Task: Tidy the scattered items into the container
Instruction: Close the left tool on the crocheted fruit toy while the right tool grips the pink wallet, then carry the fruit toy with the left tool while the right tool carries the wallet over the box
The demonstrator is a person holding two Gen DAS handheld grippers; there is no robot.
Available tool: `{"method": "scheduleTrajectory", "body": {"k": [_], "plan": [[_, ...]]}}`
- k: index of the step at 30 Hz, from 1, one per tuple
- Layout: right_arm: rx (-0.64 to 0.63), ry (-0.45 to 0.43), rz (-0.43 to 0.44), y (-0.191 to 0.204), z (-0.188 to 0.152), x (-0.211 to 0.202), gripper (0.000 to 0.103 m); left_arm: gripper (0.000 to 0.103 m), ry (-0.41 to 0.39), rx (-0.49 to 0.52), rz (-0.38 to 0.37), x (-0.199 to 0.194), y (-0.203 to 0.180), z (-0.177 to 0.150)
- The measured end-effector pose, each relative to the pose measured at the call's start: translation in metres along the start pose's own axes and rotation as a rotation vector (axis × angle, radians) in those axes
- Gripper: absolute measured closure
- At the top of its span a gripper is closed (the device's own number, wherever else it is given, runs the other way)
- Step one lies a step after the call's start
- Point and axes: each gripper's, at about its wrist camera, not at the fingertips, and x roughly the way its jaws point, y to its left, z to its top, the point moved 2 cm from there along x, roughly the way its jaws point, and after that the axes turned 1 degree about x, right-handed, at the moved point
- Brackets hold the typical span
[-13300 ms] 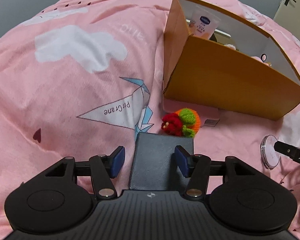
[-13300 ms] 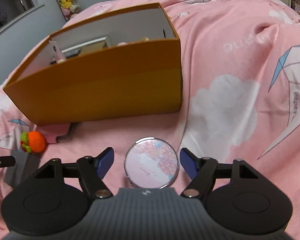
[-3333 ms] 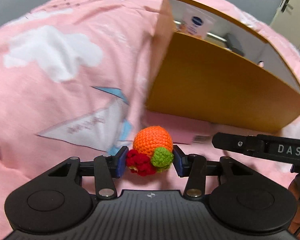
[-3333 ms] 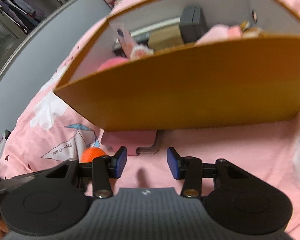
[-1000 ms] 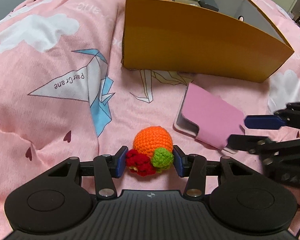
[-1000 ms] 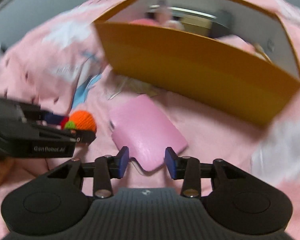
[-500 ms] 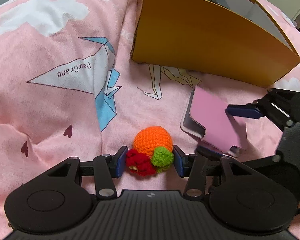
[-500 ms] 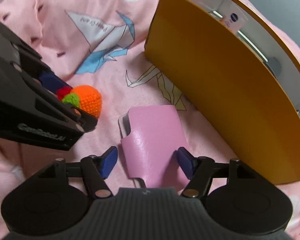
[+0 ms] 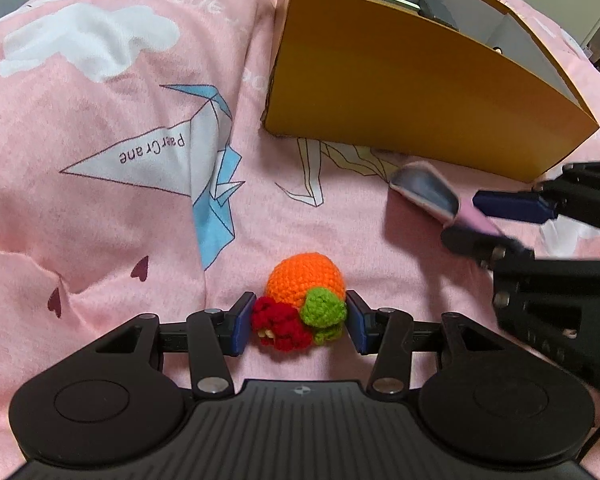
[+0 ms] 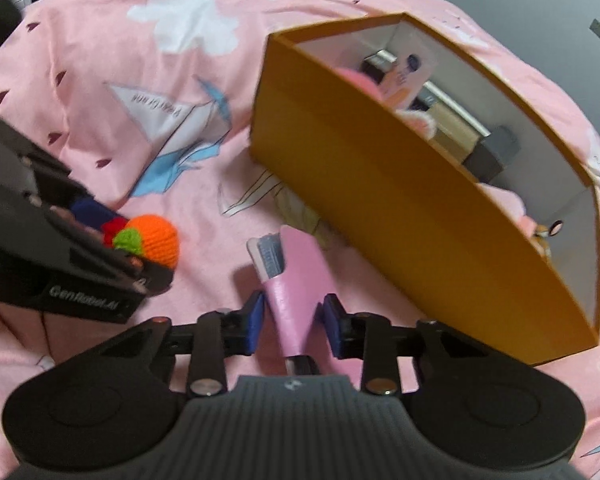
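A: Pink case first. It's tipped up on edge between the right gripper pads, just in front of the orange box. Jaws have just been closing on it, and the pads look pressed onto it.

B: Risk?

A: The grip is only on the near end, so most of the case hangs forward. I'd guess it could pivot or slip out on the lift, or catch the box's near wall.

B: Crochet orange?

A: Clamped in the left gripper, low over the pink bedsheet, still outside the box. It's soft and round, so it might squeeze out.

B: Anything else?

A: The two grippers are close together and could bump when both head for the box opening.
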Motion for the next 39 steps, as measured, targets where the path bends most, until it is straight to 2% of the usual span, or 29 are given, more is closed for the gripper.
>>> {"method": "scheduleTrajectory", "body": {"k": [6, 10, 17, 23, 32, 35, 39], "plan": [[0.017, 0.003, -0.002, -0.008, 0.007, 0.020, 0.072, 0.049, -0.009, 0.009, 0.011, -0.001, -0.002, 0.002], [0.029, -0.004, -0.001, -0.010, 0.010, 0.018, 0.074, 0.049, -0.027, 0.000, 0.001, -0.009, -0.001, 0.002], [0.042, -0.045, 0.018, -0.023, 0.004, -0.017, 0.078, 0.050, -0.072, 0.025, -0.023, -0.029, -0.010, 0.011], [0.000, -0.097, -0.002, -0.031, 0.000, -0.056, 0.079, 0.050, -0.126, 0.070, -0.088, -0.056, -0.027, 0.026], [0.086, -0.220, 0.038, -0.063, 0.010, -0.120, 0.079, 0.050, -0.237, 0.154, -0.171, -0.094, -0.052, 0.062], [0.092, -0.269, 0.019, -0.075, 0.019, -0.133, 0.079, 0.050, -0.262, 0.171, -0.183, -0.098, -0.057, 0.082], [0.090, -0.314, -0.048, -0.096, 0.033, -0.135, 0.079, 0.050, -0.303, 0.201, -0.168, -0.099, -0.064, 0.107]]}}
